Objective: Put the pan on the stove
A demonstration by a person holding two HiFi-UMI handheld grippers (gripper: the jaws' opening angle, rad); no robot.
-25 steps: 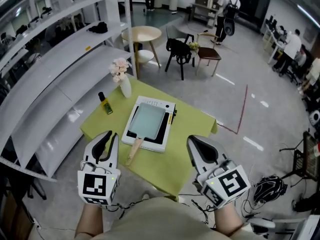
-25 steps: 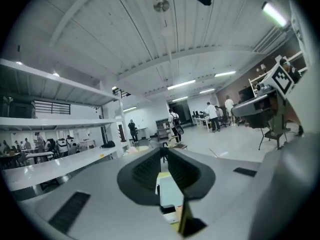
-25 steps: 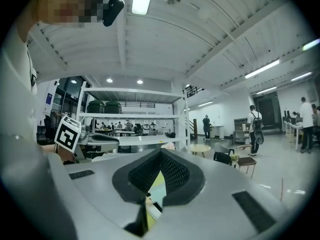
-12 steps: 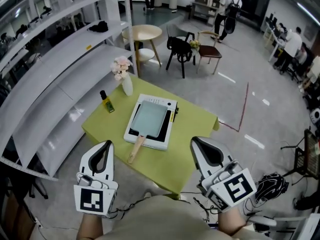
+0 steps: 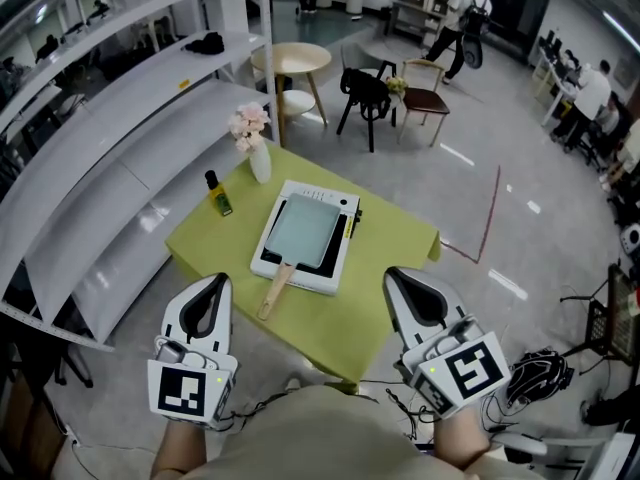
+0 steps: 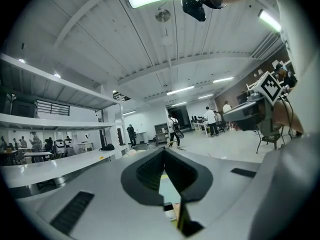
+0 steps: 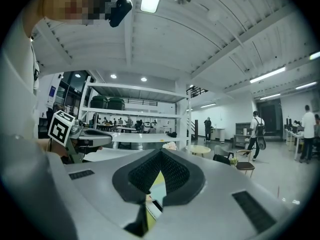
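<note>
Since a second ago the left gripper (image 5: 217, 283) has drawn back a little from the near edge of the green table (image 5: 395, 253) toward the person. Its fingers, slightly parted then, now meet tip to tip with nothing between them. The right gripper (image 5: 393, 274) is held level on the right, its fingers also closed on nothing. Both grippers sit near the table's near edge, well apart from the pan.

The rectangular grey-green pan (image 5: 302, 230) rests on a white portable stove (image 5: 322, 284) in the middle of the table. Its wooden handle (image 5: 273, 293) sticks out past the stove's near edge, angled toward the left gripper.

A white vase of pale pink flowers (image 5: 256, 153) stands at the table's far corner. A small dark bottle with a yellow label (image 5: 219, 195) stands near the left edge, between the vase and the left gripper.

Long white shelves (image 5: 110, 158) run along the left of the room. Beyond the table stand a round wooden table (image 5: 296, 58) and a black chair (image 5: 362, 93), with a person carrying a backpack (image 5: 462, 13) walking in the distance.
</note>
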